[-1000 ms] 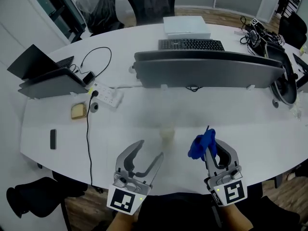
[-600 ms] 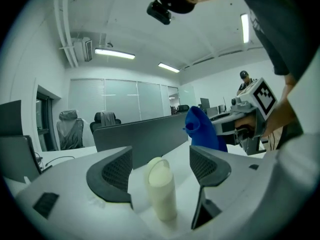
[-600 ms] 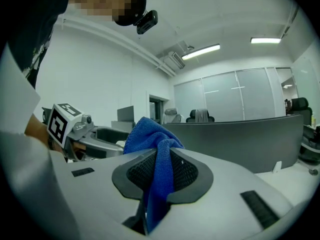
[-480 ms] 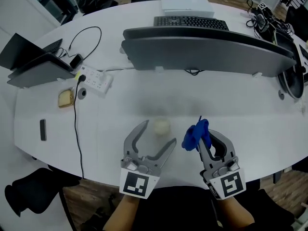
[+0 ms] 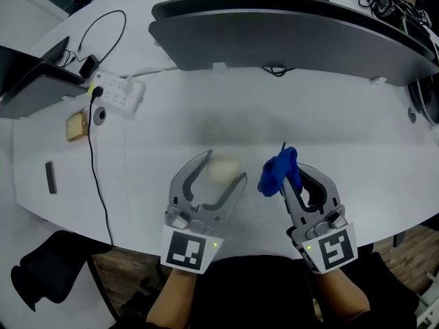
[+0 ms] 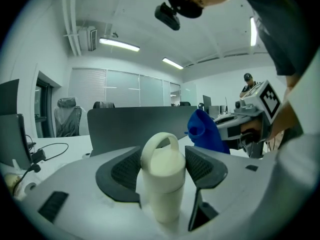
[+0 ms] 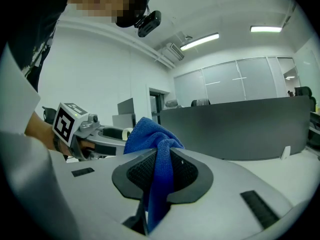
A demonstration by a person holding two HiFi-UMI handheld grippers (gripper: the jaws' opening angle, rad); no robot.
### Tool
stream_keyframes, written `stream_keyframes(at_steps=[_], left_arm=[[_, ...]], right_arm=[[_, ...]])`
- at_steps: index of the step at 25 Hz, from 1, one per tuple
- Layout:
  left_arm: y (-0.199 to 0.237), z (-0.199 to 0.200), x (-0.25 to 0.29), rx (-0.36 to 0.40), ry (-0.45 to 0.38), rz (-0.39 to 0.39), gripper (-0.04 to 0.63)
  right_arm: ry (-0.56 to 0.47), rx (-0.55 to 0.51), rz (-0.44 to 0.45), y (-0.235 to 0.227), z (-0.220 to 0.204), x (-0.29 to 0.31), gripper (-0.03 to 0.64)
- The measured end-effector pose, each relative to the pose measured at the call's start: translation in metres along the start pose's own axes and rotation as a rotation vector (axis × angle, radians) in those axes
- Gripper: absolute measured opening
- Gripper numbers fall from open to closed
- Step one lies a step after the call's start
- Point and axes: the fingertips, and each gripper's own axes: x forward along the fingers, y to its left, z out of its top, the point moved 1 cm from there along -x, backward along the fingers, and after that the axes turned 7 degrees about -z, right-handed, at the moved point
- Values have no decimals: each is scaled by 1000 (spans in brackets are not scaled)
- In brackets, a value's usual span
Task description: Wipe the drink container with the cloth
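Observation:
A cream drink container [image 5: 223, 170] with a loop handle on its lid stands upright on the white table [image 5: 158, 142]. My left gripper [image 5: 224, 168] has a jaw on each side of it. In the left gripper view the container [image 6: 161, 184] fills the gap between the pads [image 6: 125, 171], which sit close to the lid, and I see no firm press. These jaws have just been closing with the container between them. To the right, my right gripper [image 5: 288, 175] is shut on a bunched blue cloth [image 5: 277, 171]. The cloth [image 7: 150, 134] hangs over its pads, close beside the container.
The back of a wide curved monitor [image 5: 288, 26] runs across the far side of the table. A power strip [image 5: 116, 93] with a black cable, a tan object [image 5: 75, 125] and a dark phone [image 5: 50, 177] lie at the left. The table's near edge is just under both grippers.
Both grippers have come down toward the table. The left one moved forward until the container stood between its jaws, which widened and then narrowed. The right still grips the cloth.

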Motion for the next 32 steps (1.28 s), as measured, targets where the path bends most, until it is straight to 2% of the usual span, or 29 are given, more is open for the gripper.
stream_keyframes(at_steps=[7, 14, 18, 21, 23, 27, 30, 32], left_arm=[[-3, -6, -3, -30, -9, -60, 273], [-2, -4, -3, -35, -50, -161, 273], [-4, -4, -4, -18, -89, -205, 272], [-3, -5, -4, -19, -112, -233, 272], [-3, -6, -4, -29, -123, -247, 272], [-2, -6, -3, -40, -135, -267, 272], [-4, -6, -3, -50, -130, -280, 273], [-5, -6, -1, -23, -100, -279, 273]], right_arm=[[16, 27, 131, 15, -2, 20, 51], [25, 127, 306, 42, -5, 50, 51], [-16, 181, 357, 45, -10, 53, 51], [-6, 188, 368, 45, -25, 58, 48], [59, 149, 340, 45, -46, 64, 48], [263, 86, 256, 44, -99, 79, 48], [370, 24, 261, 43, -124, 84, 48], [393, -41, 265, 42, -128, 86, 48]])
